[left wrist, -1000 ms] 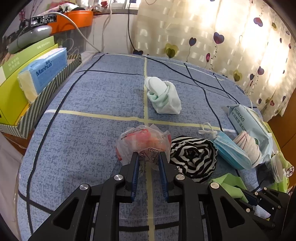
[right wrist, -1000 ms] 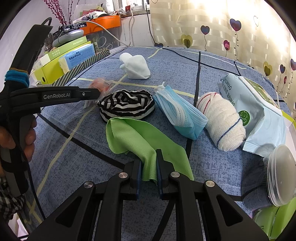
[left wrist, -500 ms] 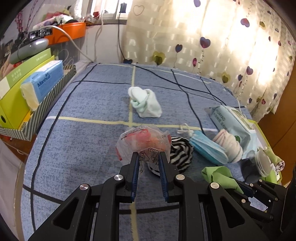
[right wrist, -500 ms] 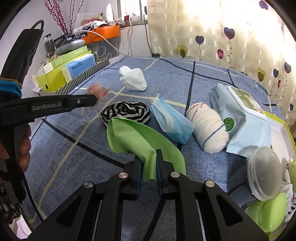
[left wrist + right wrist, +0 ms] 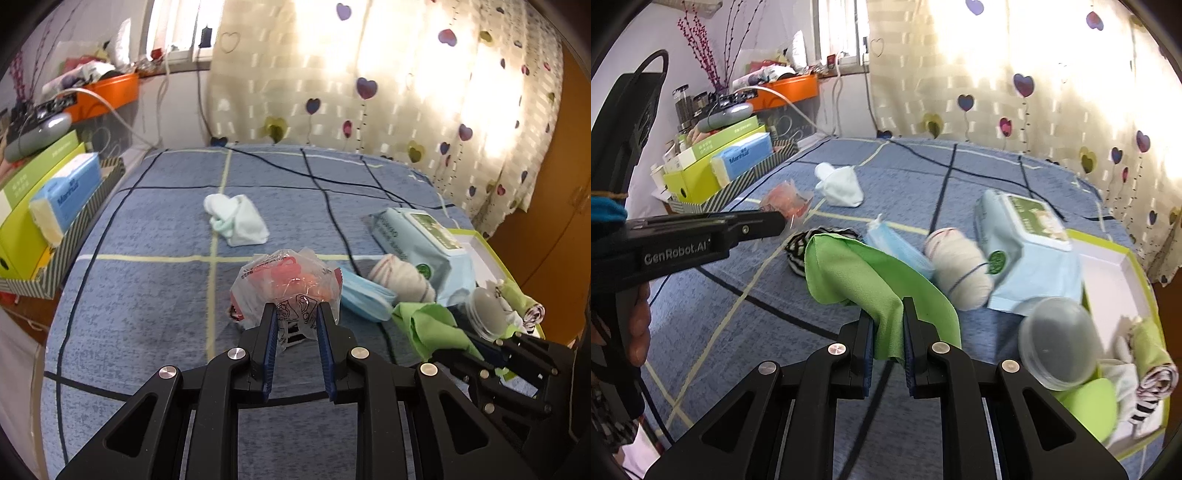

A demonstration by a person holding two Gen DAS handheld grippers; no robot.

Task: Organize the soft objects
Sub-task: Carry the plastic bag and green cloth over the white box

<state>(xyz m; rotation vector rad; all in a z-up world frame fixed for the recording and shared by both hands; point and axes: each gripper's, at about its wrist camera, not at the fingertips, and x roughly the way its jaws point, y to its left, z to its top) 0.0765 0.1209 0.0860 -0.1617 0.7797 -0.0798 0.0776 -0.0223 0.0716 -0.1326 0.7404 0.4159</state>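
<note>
While each hand-held gripper carries one soft item clear of the blue bed (image 5: 147, 295), the left hand-held gripper (image 5: 295, 314) pinches a crinkled clear bag (image 5: 284, 284) of orange pieces; at its 3 o'clock the right hand-held gripper (image 5: 888, 314) clamps a limp green cloth (image 5: 864, 273), likely bound for the box (image 5: 1108, 254)

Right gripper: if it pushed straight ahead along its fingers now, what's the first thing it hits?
Likely the cream rolled sock or the blue face mask beside it, beyond the green cloth that the right gripper already holds. Fisheye depth is unclear.
</note>
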